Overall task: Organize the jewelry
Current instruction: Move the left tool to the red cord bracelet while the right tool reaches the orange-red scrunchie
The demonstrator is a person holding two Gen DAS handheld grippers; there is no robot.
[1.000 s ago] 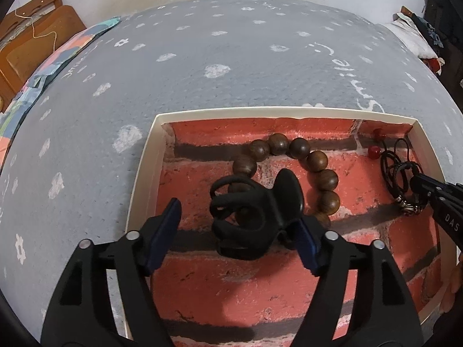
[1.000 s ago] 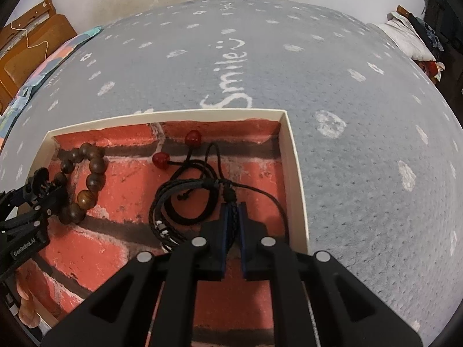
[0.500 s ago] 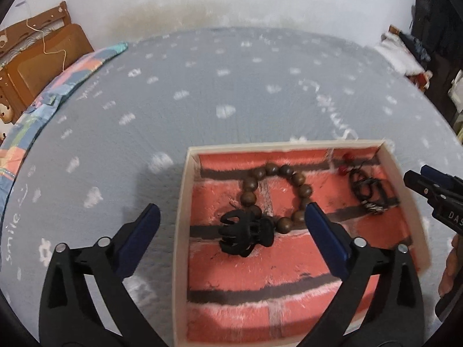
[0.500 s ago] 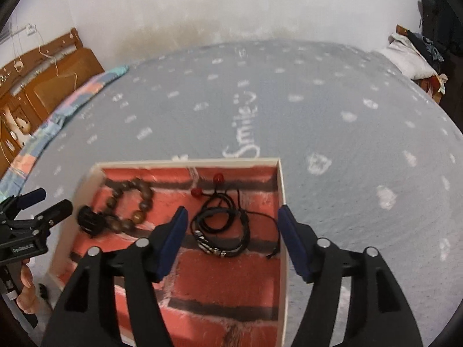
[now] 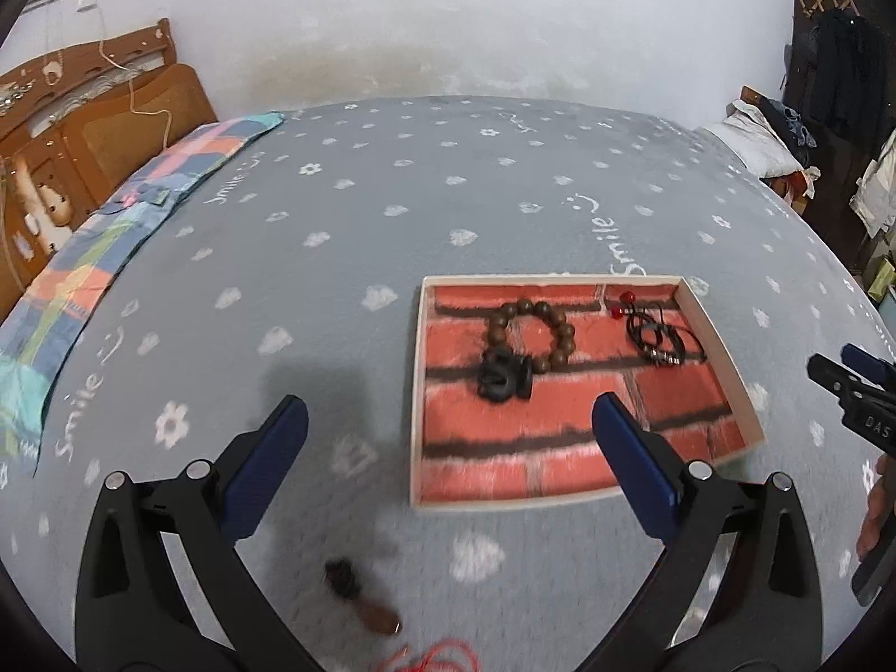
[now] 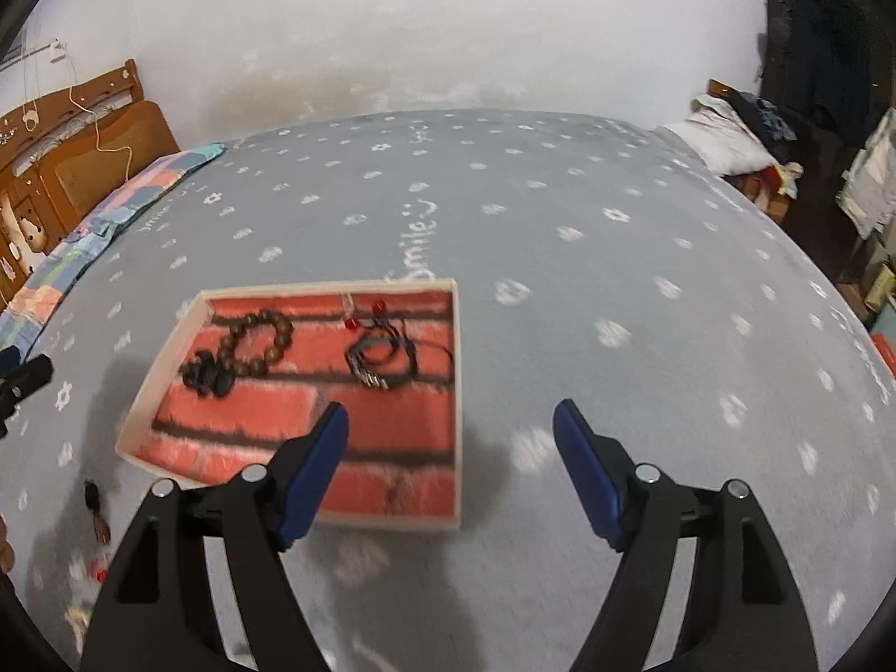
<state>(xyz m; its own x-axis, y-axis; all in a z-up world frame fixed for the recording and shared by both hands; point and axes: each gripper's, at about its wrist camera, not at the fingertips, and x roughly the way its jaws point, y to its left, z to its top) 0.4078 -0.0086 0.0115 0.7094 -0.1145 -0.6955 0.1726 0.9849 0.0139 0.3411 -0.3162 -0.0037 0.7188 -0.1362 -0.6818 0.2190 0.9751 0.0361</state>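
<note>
Beside tray (image 5: 417,392): brown trinket (image 5: 358,596) (blurred), red cord (image 5: 442,652).

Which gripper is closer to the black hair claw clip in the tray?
Left. The left gripper hangs above and before the black hair claw clip; the right gripper hangs further right, opening, empty.

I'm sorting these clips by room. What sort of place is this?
Most likely a bedroom: the tray sits on a grey flower-print bedspread, a wooden headboard stands on the left, and a pillow lies at the far right.
</note>
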